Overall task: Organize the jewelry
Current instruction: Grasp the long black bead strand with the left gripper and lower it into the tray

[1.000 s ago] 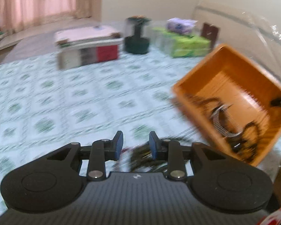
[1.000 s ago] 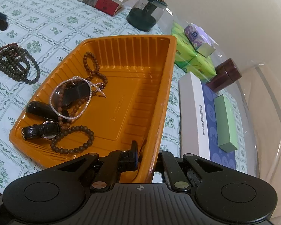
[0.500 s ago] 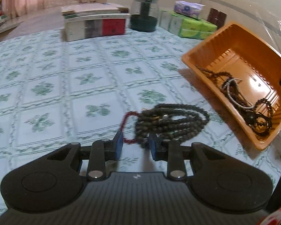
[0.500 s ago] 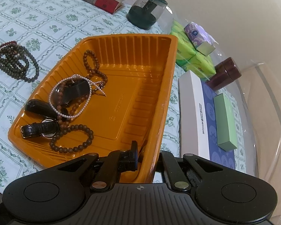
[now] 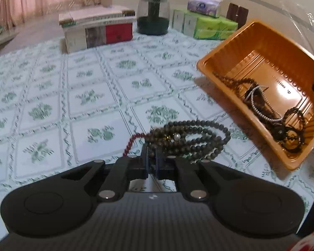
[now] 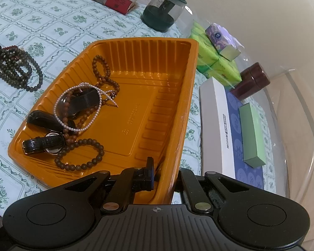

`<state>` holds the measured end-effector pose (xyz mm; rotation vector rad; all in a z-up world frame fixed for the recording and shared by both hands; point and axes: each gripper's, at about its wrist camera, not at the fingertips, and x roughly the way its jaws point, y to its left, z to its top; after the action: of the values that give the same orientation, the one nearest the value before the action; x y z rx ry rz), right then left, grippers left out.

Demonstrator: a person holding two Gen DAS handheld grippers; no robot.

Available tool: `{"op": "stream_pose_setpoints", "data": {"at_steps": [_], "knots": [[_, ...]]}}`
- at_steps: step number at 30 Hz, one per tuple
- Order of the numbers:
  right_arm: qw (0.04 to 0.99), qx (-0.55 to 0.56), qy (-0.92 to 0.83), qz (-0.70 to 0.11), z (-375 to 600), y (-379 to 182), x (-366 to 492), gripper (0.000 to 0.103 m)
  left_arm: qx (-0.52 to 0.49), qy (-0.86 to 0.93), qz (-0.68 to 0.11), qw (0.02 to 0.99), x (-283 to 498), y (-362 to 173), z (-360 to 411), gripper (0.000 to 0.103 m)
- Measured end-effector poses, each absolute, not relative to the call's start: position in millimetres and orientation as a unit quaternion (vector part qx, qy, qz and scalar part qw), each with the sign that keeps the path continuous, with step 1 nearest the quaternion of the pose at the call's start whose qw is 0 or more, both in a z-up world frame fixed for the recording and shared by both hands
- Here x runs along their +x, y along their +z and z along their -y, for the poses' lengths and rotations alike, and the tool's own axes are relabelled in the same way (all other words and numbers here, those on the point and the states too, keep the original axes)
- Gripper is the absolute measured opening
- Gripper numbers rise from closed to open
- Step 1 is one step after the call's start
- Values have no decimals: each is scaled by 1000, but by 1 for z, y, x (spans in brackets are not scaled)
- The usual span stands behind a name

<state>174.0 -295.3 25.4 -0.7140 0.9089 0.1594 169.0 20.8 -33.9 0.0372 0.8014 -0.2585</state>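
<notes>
The left hand-held gripper (image 5: 152, 164) has its jaws drawn in on the near edge of the dark bead strand (image 5: 188, 140), which lies coiled in several loops on the counter (image 5: 94, 96), well short of the orange tray (image 5: 236, 113) and with a short run of red beads (image 5: 134, 140) trailing from its near side; only a few beads at the coil's edge appear to sit between the pads, so the hold looks partial and I would judge it thin; the right hand-held gripper (image 6: 164, 178) is clamped on the near wall of the orange tray, which stands tilted with its far side lower, and the brown bead bracelets (image 6: 81, 154), the pearl strand (image 6: 79, 106) and the wristwatch (image 6: 44, 145) are gathered toward that lower end; the step in hand is most likely lifting the coil and carrying it into the tray; to do it well, the lift should be slow and straight up until every loop hangs clear of the cloth, since a sideways pull would drag the loops apart or snag the red run; the tray should be kept at its tilt so nothing slides out; the release is best made low over the bare middle of the tray floor, away from the pearl strand, so the strands do not tangle.
</notes>
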Motion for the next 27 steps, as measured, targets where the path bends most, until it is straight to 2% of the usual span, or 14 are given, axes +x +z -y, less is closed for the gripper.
{"op": "stream_pose_setpoints", "data": {"at_steps": [18, 27], "knots": [[834, -341, 77, -426, 294, 28, 171, 5, 49, -165, -295, 940, 163, 92, -31, 5], [833, -345, 79, -425, 291, 30, 171, 5, 67, -187, -269, 942, 167, 132, -20, 5]]}}
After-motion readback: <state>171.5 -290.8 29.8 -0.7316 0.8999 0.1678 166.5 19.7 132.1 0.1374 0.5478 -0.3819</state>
